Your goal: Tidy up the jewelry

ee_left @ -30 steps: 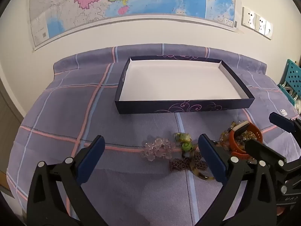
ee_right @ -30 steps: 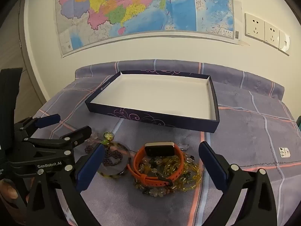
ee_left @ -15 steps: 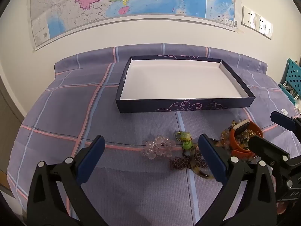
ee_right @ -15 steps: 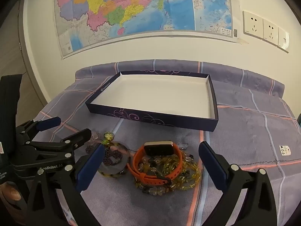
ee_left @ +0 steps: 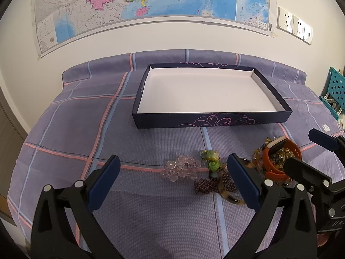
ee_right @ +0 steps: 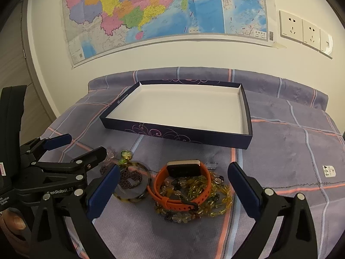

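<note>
A dark blue box lid with a white inside lies on the purple plaid cloth. In front of it lies jewelry: a clear pink bead bracelet, a green glass charm, a dark purple bead bracelet inside a tortoiseshell bangle, an orange smartwatch and amber bead strands. My left gripper is open, just short of the pink beads. My right gripper is open, its fingers either side of the watch pile.
A map and wall sockets hang on the wall behind the table. A teal perforated rack stands at the right. Each gripper shows in the other's view: the right one and the left one.
Both grippers have drawn back and risen slightly, so the jewelry sits a little farther ahead in both views. Nothing was picked up or moved on the cloth.
</note>
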Motion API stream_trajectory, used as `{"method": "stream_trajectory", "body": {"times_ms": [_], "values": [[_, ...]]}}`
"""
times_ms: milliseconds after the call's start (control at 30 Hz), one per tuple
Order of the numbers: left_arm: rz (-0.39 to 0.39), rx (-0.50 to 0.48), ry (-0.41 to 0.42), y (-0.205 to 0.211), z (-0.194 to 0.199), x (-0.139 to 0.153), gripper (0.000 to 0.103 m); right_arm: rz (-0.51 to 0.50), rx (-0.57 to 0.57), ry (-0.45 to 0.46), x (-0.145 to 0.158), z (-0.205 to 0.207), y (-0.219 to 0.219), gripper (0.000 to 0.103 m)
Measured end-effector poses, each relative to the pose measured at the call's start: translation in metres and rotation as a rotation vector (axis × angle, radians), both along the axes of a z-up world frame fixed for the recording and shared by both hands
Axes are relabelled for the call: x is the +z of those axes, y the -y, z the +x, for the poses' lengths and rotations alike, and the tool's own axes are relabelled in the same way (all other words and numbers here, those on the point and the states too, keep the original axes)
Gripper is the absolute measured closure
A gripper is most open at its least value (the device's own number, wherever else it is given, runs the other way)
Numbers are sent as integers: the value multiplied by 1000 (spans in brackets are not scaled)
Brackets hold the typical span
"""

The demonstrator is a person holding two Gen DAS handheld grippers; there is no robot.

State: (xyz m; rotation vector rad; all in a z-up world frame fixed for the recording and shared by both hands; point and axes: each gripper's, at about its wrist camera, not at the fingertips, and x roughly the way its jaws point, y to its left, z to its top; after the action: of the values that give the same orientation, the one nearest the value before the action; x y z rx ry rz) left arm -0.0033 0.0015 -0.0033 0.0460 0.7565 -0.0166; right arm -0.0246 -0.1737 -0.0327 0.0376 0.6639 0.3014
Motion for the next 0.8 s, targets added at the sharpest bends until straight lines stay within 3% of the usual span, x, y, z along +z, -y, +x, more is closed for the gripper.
{"method": "stream_trajectory", "body": {"times_ms": [800], "values": [[-5, -5, -11, 5, 0, -2, 5, 4, 8, -6, -1, -1, 0, 7]]}}
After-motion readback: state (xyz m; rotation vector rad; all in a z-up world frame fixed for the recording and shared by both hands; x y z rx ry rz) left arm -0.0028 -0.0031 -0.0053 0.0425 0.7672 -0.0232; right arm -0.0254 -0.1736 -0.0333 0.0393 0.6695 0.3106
